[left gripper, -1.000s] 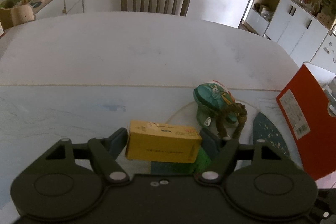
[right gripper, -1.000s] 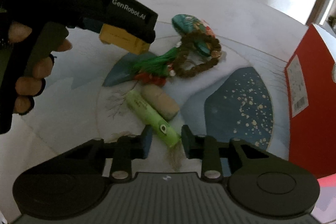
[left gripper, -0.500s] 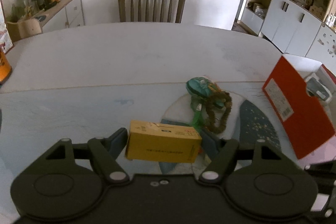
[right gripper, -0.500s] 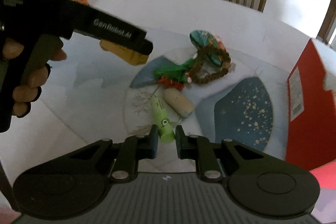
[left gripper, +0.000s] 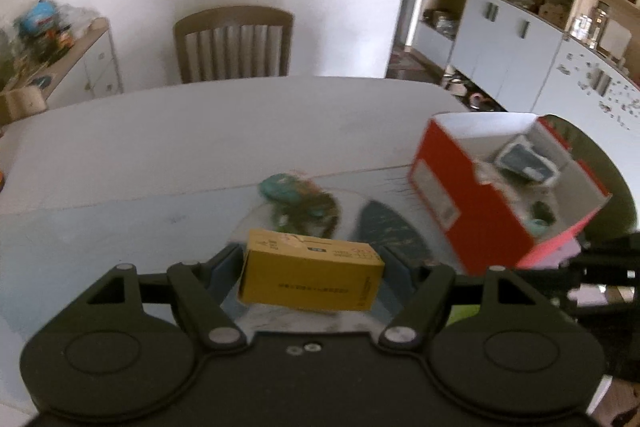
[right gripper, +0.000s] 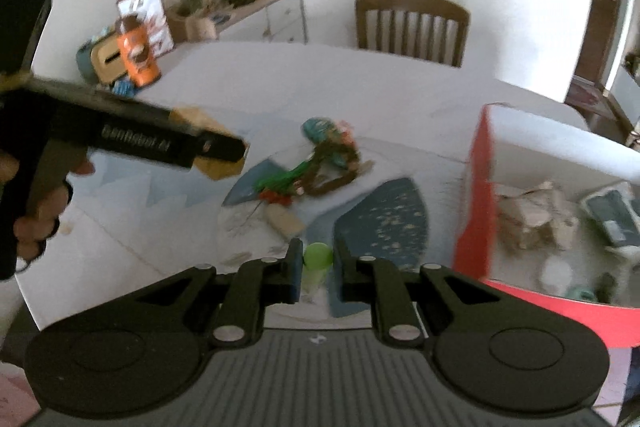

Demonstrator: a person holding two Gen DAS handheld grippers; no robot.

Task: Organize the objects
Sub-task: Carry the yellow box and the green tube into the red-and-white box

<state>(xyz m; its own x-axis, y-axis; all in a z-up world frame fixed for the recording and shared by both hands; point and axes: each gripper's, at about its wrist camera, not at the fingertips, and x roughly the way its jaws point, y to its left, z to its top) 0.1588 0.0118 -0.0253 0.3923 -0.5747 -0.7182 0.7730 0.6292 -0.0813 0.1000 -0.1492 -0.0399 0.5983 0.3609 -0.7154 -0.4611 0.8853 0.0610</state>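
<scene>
My left gripper (left gripper: 314,273) is shut on a yellow cardboard box (left gripper: 312,275) and holds it in the air above the table; the same yellow box (right gripper: 218,151) shows at the left of the right wrist view. My right gripper (right gripper: 317,263) is shut on a green tube (right gripper: 317,259), lifted off the mat. A red open box (left gripper: 492,195) with several items inside stands at the right. On the mat lie a teal pouch (right gripper: 324,131), a brown bead string (right gripper: 332,167) with a green tassel (right gripper: 280,181), and a beige oval piece (right gripper: 286,221).
A wooden chair (left gripper: 234,45) stands at the table's far side. An orange can (right gripper: 136,51) and clutter sit at the table's far left corner. White cabinets (left gripper: 520,35) fill the right background. A hand (right gripper: 36,211) holds the left gripper's handle.
Both grippers have risen and pulled back. The right gripper closed on the green tube and lifted it off the mat. The red box's inside has come into view.
</scene>
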